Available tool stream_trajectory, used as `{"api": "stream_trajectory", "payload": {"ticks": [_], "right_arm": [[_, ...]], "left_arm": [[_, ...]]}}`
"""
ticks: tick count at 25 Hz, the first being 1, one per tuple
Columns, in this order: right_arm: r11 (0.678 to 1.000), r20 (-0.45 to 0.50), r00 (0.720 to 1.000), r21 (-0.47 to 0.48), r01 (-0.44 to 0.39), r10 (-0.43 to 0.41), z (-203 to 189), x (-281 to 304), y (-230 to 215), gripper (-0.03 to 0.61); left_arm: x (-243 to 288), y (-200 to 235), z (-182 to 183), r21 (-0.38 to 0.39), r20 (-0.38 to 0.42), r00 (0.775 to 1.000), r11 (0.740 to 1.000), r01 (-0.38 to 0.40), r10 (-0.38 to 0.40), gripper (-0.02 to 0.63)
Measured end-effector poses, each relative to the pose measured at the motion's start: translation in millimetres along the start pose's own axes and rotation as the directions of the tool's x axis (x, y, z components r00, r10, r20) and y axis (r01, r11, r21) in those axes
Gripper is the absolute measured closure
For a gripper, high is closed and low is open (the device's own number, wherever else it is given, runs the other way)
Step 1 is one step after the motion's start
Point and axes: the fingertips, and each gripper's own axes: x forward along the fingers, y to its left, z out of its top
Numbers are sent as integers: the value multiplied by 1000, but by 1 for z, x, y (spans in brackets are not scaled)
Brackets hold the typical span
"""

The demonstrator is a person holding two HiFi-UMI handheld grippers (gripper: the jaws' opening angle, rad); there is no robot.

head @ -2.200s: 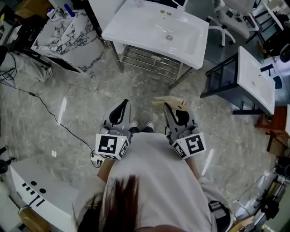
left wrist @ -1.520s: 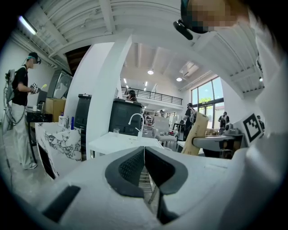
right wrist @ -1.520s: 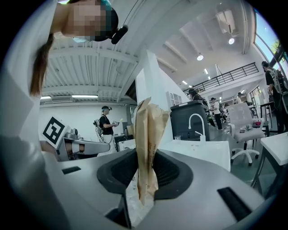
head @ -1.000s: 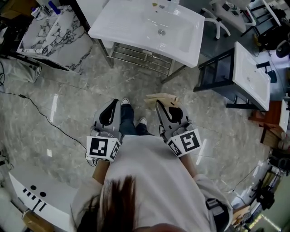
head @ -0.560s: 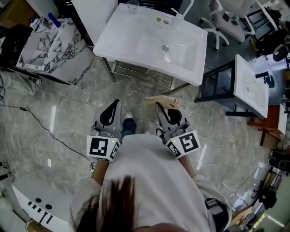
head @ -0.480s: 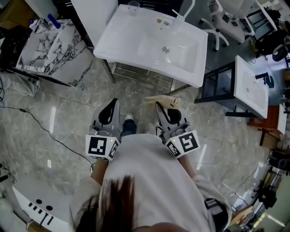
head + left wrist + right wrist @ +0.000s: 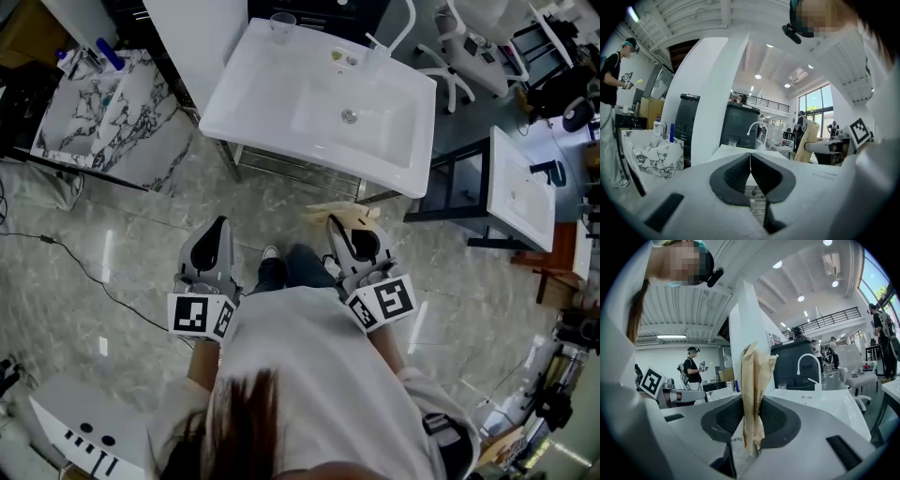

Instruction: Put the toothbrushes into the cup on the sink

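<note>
Two grippers are held before one white ceramic sink [image 7: 272,94]. The left gripper [image 7: 221,225] is pinched closed on nothing. The right gripper [image 7: 335,222] clamps a tan paper packet [image 7: 753,376]. One clear glass cup [image 7: 282,26] stands on the sink's back corner, well apart from both.

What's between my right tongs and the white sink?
Only bare floor, seen in the head view; the right tongs hold a paper packet toward the sink.

Left gripper [image 7: 221,225] fingers [image 7: 733,178] pressed together, empty; right gripper [image 7: 335,225] fingers [image 7: 725,420] clamp a paper packet [image 7: 752,390], both level.
</note>
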Motion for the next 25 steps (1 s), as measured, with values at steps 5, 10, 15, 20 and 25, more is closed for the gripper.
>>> {"api": "stream_trajectory", "payload": {"ticks": [5,10,15,20,25], "right_arm": [[1000,7,1000,9,-8,8,6,20,-10,480],[999,0,999,8,-33,33,15,45,-33,480],[999,5,999,10,-52,52,23,79,-59,480],[998,36,997,6,-63,63,36,109,-90,480],[996,41,995,-1,-90,90,46,128,-115,480]], "left_arm": [[21,8,-2,-21,-22,1000,1000,0,0,598],[54,16,3,-32,-25,999,999,-25,24,598],[90,28,19,-22,-2,999,999,-48,48,598],[131,30,38,-11,40,998,999,-46,46,598],[160,27,50,-17,65,997,999,-49,50,598]]}}
